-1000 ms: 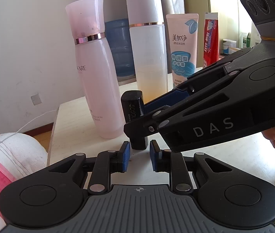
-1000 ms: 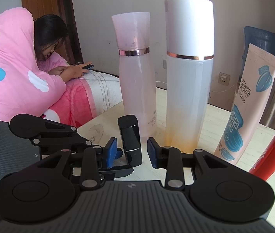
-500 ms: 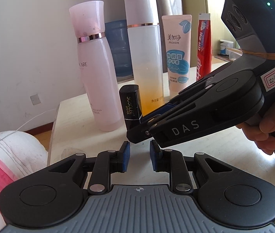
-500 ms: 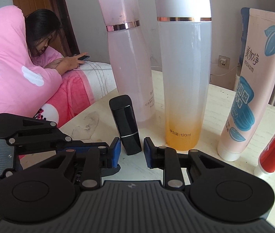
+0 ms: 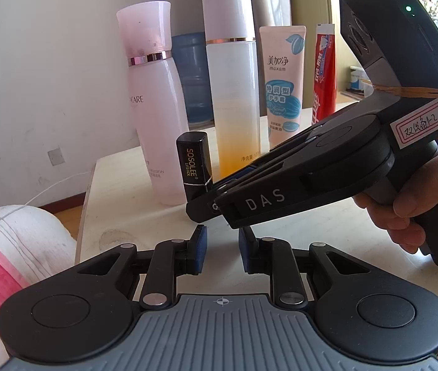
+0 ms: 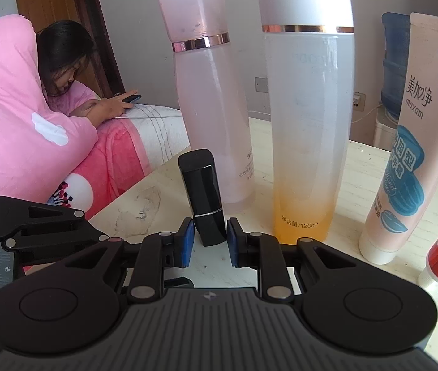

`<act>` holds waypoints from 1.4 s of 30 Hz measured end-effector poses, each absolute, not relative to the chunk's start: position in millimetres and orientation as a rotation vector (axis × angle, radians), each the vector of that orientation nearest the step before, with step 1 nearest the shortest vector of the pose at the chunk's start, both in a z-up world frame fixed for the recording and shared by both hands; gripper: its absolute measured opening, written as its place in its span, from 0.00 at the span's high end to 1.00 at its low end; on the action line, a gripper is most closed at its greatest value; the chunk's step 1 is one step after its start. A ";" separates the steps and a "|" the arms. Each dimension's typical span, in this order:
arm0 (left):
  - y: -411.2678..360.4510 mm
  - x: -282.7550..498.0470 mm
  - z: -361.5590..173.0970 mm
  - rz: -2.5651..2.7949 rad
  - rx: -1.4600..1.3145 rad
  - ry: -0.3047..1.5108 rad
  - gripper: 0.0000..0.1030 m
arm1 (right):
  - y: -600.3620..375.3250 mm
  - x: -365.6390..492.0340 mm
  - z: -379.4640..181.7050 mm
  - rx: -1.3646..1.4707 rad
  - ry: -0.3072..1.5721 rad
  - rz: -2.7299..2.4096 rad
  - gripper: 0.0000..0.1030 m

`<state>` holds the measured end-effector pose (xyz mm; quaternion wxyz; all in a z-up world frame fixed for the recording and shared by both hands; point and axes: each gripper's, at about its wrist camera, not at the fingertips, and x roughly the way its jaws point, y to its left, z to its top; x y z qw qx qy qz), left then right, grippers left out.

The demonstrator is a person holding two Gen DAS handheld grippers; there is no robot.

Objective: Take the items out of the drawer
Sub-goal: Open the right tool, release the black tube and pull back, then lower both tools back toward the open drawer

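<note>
Standing upright on the pale table (image 6: 370, 167), black lipstick (image 6: 205, 198) at twelve o'clock of right gripper (image 6: 209, 241), jaws narrowed, nothing clamped, left gripper (image 5: 220, 249) likewise closed on nothing, pink bottle (image 6: 209, 108) behind lipstick.

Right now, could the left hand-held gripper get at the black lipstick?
Probably not directly: the right hand-held gripper lies across the way between the left hand-held gripper and the lipstick, its jaws flanking the base.

Black lipstick (image 6: 205, 198) upright on table (image 6: 358, 167), w/ bottles behind.
</note>
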<state>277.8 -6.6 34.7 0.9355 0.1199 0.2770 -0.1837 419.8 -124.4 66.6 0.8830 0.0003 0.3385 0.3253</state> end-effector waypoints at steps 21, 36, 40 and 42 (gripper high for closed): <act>-5.1 254.7 44.2 -0.365 0.218 0.584 0.76 | -144.9 389.1 75.2 0.045 0.708 0.628 0.68; -31.0 170.3 55.5 -0.419 0.204 0.600 0.76 | -210.7 258.8 96.6 0.255 0.637 0.597 0.64; -34.2 151.8 50.6 -0.424 0.185 0.621 0.76 | -223.3 231.4 97.5 0.294 0.630 0.590 0.64; -34.7 141.1 48.4 -0.425 0.174 0.631 0.76 | -227.1 217.6 96.5 0.306 0.632 0.592 0.64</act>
